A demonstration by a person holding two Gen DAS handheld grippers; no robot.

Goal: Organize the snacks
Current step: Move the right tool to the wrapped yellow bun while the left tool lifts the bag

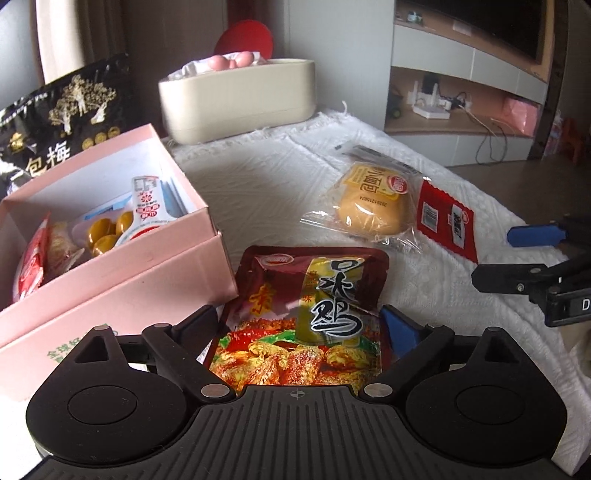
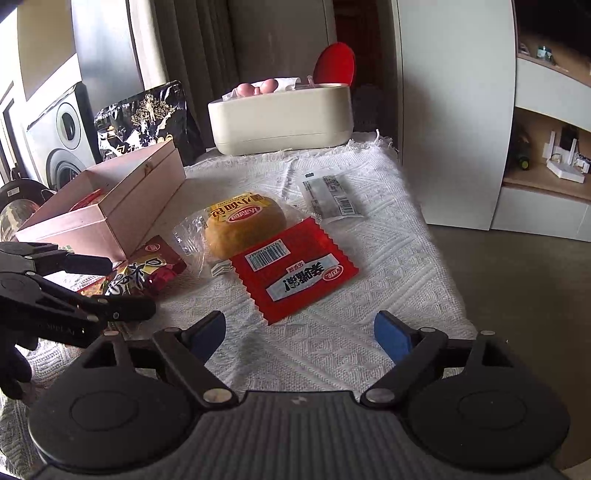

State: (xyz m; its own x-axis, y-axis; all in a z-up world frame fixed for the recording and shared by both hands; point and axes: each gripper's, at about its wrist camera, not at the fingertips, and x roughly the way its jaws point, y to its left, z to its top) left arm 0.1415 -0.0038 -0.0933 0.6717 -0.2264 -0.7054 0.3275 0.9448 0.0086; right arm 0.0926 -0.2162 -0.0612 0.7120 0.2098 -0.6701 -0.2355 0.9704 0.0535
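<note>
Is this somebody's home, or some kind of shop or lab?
Most likely a home living room. A wall unit holds a dark TV screen, a router sits on a shelf with cables, and snacks lie on a white woven cloth over a small table.

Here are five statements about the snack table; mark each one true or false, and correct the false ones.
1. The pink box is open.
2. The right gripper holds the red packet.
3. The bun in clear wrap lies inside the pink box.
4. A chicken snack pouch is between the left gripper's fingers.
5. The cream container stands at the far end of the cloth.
1. True: the pink box is open, with snacks inside.
2. False: the right gripper is open and empty; the red packet lies on the cloth.
3. False: the bun lies on the cloth.
4. True: chicken snack pouch, left gripper.
5. True: cream container.
</note>
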